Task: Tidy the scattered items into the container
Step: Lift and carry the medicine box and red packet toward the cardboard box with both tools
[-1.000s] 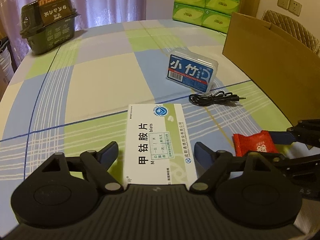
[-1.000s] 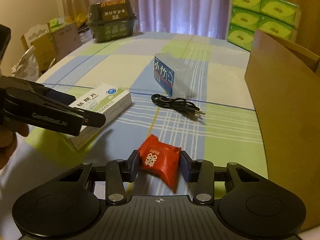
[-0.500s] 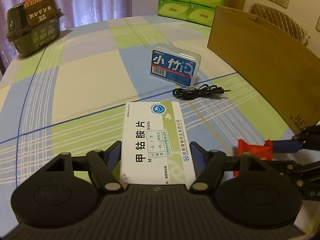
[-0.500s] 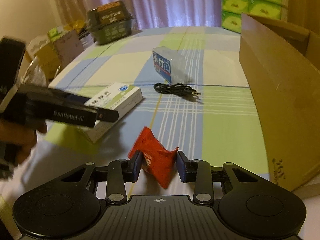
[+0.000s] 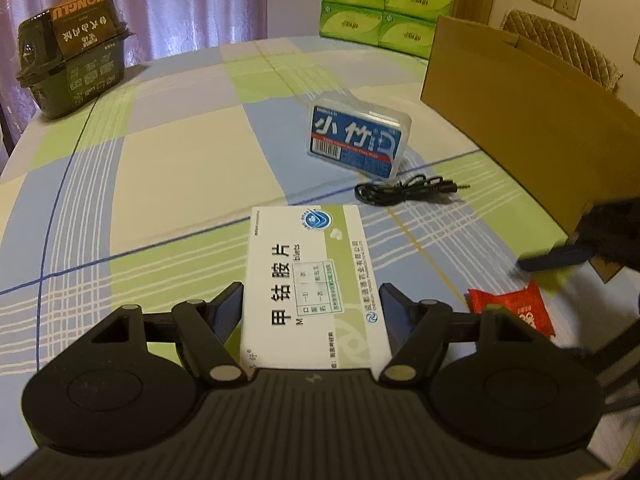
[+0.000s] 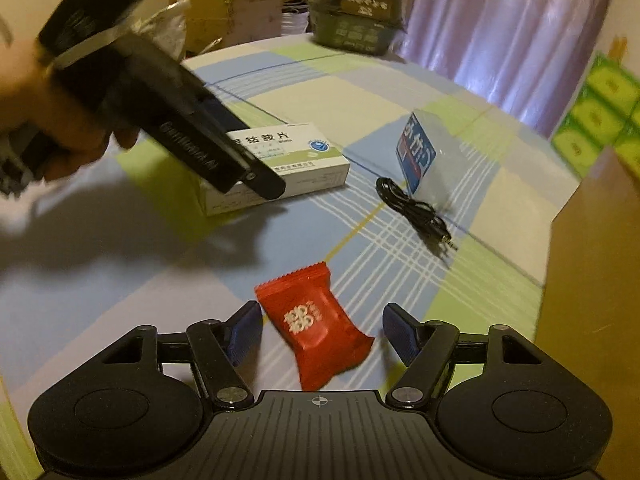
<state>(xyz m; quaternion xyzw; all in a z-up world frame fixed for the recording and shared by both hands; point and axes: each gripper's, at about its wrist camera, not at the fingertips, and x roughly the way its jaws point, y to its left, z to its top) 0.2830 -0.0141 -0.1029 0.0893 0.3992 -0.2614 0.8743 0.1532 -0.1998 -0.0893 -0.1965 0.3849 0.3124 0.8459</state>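
Note:
A white medicine box (image 5: 308, 276) lies on the plaid tablecloth (image 5: 172, 172), and my left gripper (image 5: 311, 308) is shut on its near end, pads against both long sides. In the right wrist view the left gripper (image 6: 224, 160) slants down over the medicine box (image 6: 296, 160). My right gripper (image 6: 324, 332) is open, and a red candy packet (image 6: 316, 332) lies loose between its blue pads, touching neither. The left wrist view has the candy packet (image 5: 512, 312) on the cloth beside the tall cardboard box (image 5: 520, 120), outside it.
A blue-labelled clear floss box (image 5: 360, 140) stands upright mid-table with a coiled black audio cable (image 5: 404, 190) in front of it. A dark green container (image 5: 72, 52) sits at the far left edge. Green tissue packs (image 5: 384, 4) are stacked behind. A hand (image 6: 40, 92) holds the left gripper.
My right gripper opened and let go of the red candy packet, which now lies on the cloth. The left gripper's fingers closed in onto the medicine box.

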